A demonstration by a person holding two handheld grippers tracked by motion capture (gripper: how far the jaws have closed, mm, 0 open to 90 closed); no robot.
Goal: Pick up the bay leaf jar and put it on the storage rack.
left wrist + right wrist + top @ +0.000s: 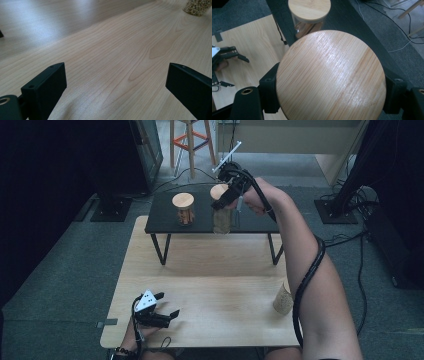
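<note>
The right gripper (223,200) reaches over the black shelf (165,220) at the far side of the wooden table (210,290) and grips the round wooden lid (330,75) of a glass jar (222,219) — in the right gripper view, its 2 black jaws press against opposite edges of the lid. The jar stands upright on the shelf, towards the middle. A second lidded jar (184,209) stands to its left on the same shelf, apart from it. The left gripper (162,309) rests low over the near left part of the table, jaws spread wide with bare wood between them. An open jar of pale grains (283,298) stands near the table's right edge — beside the person's right forearm.
</note>
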